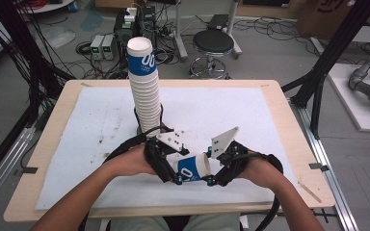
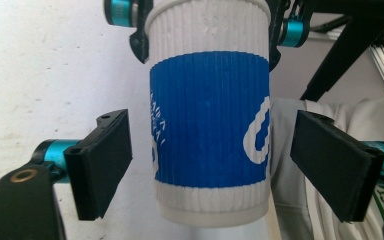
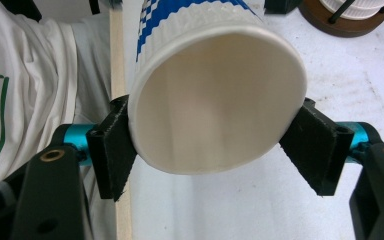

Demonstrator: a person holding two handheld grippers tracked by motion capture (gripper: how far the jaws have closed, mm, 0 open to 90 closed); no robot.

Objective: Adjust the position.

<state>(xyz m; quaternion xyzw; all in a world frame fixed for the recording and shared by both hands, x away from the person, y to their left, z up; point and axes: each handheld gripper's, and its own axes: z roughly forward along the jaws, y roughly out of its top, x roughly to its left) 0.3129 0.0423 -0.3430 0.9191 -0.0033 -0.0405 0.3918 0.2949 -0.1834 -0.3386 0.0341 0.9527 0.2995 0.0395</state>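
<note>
Tongs first: the right gripper [image 3: 215, 150] pinches the paper cup [image 1: 195, 167] at its rim, while the left gripper [image 2: 220, 165] stands spread about its base, pads clear. Cup lies level at lower centre, mouth facing right. Judged mid-handover; placing on the cup stack [image 1: 143, 91] remains.

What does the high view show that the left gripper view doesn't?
High view alone: the tall stack of paper cups on its stand, the white mat, the stool behind the table and both of the person's forearms. Left gripper view alone: the left gripper with its jaws open, clear of the cup's sides. Both: the blue-banded paper cup, gripped at its rim by the right gripper.
</note>
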